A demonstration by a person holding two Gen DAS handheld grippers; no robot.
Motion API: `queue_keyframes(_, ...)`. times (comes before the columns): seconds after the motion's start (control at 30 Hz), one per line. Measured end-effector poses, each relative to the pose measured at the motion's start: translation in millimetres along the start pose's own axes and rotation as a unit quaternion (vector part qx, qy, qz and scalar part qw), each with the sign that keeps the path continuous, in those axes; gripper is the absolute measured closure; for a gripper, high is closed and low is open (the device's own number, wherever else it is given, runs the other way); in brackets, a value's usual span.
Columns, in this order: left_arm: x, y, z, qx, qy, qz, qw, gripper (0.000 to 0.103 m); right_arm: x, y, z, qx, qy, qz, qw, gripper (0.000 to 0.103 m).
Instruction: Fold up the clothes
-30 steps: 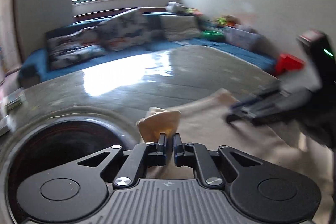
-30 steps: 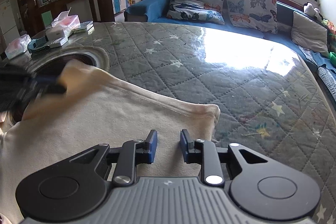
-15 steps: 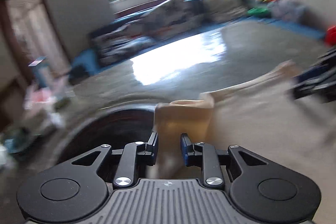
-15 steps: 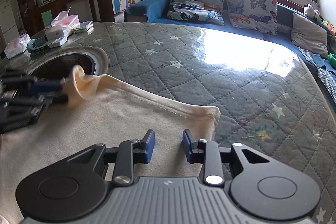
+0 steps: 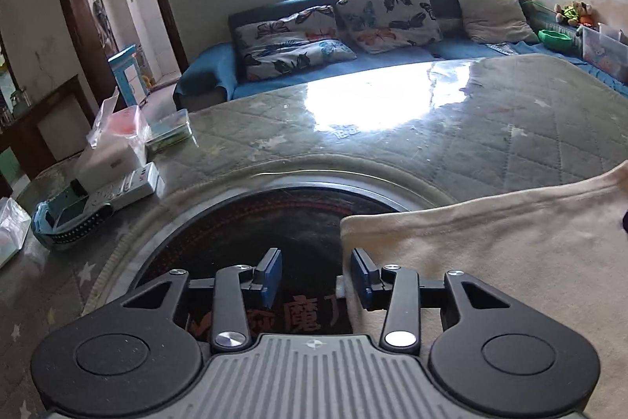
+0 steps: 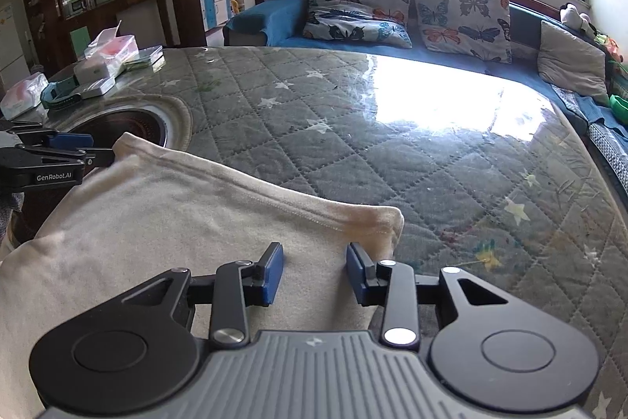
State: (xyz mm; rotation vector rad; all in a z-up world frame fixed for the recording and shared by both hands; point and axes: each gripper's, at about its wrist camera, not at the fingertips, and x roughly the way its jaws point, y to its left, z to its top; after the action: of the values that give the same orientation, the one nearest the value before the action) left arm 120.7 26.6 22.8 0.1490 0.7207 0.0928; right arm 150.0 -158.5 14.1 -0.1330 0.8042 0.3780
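A cream garment [image 6: 176, 218] lies flat on the quilted grey table cover [image 6: 353, 128]; it also shows in the left wrist view [image 5: 490, 262]. My left gripper [image 5: 316, 275] is open and empty, just left of the garment's far-left corner [image 5: 349, 222], above the round black hob [image 5: 274, 222]. It also shows in the right wrist view [image 6: 59, 152] beside that corner. My right gripper [image 6: 314, 271] is open and empty, over the cloth near its far-right corner [image 6: 388, 218].
The hob [image 6: 129, 122] is sunk into the table at the left. Tissue packs, a white box and a power strip [image 5: 117, 160] lie at the table's left edge. A blue sofa with butterfly cushions [image 6: 392, 14] runs along the far side.
My left gripper has opened and let go of the garment's corner, which now lies flat. The left gripper has swung left. My right gripper has opened wider.
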Motion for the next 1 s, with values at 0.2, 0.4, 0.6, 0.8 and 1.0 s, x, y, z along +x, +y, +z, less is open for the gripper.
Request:
queue_keyframes(0.2, -32.9, 41.0, -1.2, -0.032, -0.012, -0.006, 0.9994, 0.054, -16.6, 11.5, -4.9, -0.012, -0.001, 0.009, 1.000, 0.066)
queue_keyframes(0.4, -74.7, 94.0, -33.0, -0.066, -0.014, 0.025, 0.9974, 0.050, -46.0, 47.8, -19.4, -0.043, -0.009, 0.044, 0.998, 0.057)
queue_keyframes(0.6, -122.6, 134.8, -86.6, -0.111, -0.013, 0.033, 0.9932, 0.050, -70.7, 87.9, -36.9, -0.086, -0.017, 0.078, 0.993, 0.050)
queue_keyframes(0.8, -160.9, 124.5, -120.9, -0.087, -0.036, -0.016, 0.9954, 0.050, -81.8, 120.1, -54.2, -0.114, -0.009, 0.096, 0.989, 0.050)
queue_keyframes(1.0, -151.2, 76.5, -119.7, 0.030, -0.055, -0.024, 0.9978, 0.051, -79.9, 129.8, -64.7, -0.109, 0.005, 0.095, 0.990, 0.050)
